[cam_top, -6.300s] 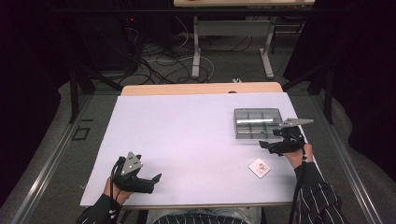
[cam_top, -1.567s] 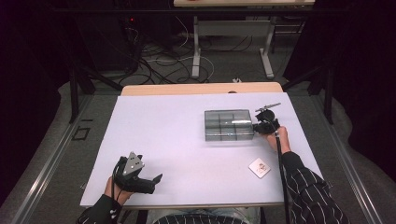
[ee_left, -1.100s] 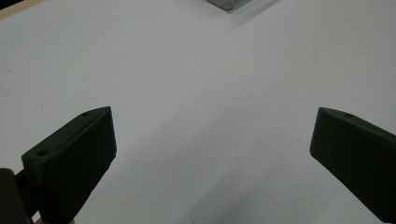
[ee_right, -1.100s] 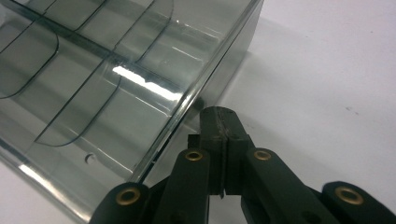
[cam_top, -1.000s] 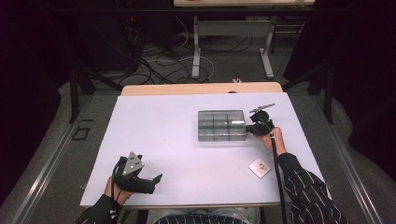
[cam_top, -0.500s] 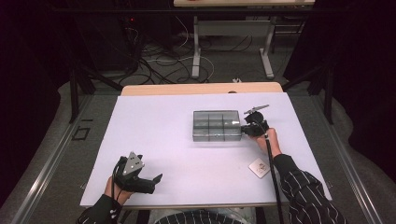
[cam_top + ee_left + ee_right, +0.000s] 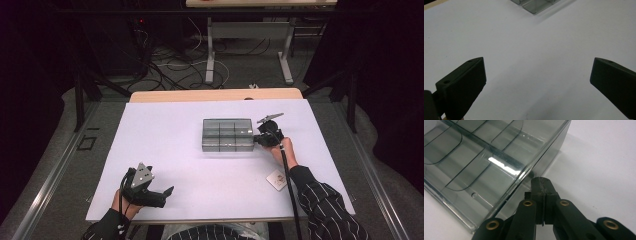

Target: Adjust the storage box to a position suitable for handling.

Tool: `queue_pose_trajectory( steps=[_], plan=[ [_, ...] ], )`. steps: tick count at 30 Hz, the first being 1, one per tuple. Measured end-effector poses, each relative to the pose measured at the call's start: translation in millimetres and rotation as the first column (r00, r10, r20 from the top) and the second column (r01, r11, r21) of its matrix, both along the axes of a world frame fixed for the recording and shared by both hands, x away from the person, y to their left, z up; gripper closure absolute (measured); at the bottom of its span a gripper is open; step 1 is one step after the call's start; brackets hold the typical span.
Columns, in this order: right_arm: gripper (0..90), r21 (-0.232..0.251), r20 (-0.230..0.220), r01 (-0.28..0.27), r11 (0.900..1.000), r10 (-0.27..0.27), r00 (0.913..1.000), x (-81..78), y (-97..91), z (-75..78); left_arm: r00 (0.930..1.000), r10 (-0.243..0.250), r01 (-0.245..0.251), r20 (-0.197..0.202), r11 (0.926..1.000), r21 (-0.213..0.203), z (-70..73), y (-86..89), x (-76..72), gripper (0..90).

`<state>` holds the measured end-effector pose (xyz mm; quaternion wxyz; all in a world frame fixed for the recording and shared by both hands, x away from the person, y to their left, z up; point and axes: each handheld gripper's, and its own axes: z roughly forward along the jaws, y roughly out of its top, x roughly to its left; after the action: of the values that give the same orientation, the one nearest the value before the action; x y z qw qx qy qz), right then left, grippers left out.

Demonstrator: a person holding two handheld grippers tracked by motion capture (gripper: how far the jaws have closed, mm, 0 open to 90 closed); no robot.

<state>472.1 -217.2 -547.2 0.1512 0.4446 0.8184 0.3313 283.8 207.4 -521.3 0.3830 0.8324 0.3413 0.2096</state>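
Now R gripper [image 7: 541,185] pinched tight, tips against clear divider box [image 7: 227,134] wall; L gripper [image 7: 536,82] spread wide, apart.

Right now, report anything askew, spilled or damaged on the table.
Nothing stands out. The clear divided box sits flat, empty and intact, the closed right gripper against its side wall. A small card lies flat nearby.

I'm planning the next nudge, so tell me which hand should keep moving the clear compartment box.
Right. The right gripper has its jaws shut with the tips against the side wall of the clear compartment box. The left gripper sits open near the table's front edge, well away from the box.
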Motion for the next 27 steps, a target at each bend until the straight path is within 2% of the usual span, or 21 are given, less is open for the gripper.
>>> queue_pose_trajectory(
  steps=[2,4,9,10,18,19,21,27],
  plan=[
    [90.0,0.0,-0.001,-0.005,1.0,0.005,1.0,0.1,0.7,-0.3,1.0,0.002,-0.002,0.0,1.0,-0.001,0.1,0.3,0.2,0.1],
    [90.0,0.02,0.002,-0.009,0.9998,0.009,1.0,0.2,2.9,-1.0,1.0,0.002,-0.002,-0.002,1.0,-0.003,0.0,-0.2,0.2,0.1],
    [90.0,0.0,0.008,-0.024,0.9997,0.024,0.9997,1.3,9.2,-0.8,1.0,0.002,-0.002,-0.002,1.0,-0.005,-0.2,-0.3,0.2,0.1],
    [90.0,0.0,0.008,-0.024,0.9997,0.024,0.9997,1.3,9.2,-0.8,0.9999,-0.001,0.001,-0.01,1.0,0.006,0.7,0.4,0.5,0.1],
    [90.0,0.013,0.007,-0.028,0.9995,0.028,0.9996,3.1,10.4,-0.9,1.0,0.003,-0.003,-0.009,1.0,-0.002,0.4,0.1,0.5,0.1],
    [90.0,0.003,0.007,-0.051,0.9987,0.051,0.9987,3.3,9.1,-0.3,1.0,0.003,-0.003,-0.009,1.0,-0.002,0.4,0.1,0.5,0.1],
    [90.0,0.002,0.007,-0.054,0.9986,0.054,0.9985,2.9,9.3,0.8,1.0,0.001,-0.001,-0.01,1.0,0.003,0.5,0.2,0.3,0.1],
    [90.0,0.008,0.002,-0.036,0.9993,0.036,0.9993,-0.3,5.5,7.4,1.0,0.003,-0.003,-0.006,0.9999,-0.01,0.5,0.4,-1.1,0.1]
  ],
)
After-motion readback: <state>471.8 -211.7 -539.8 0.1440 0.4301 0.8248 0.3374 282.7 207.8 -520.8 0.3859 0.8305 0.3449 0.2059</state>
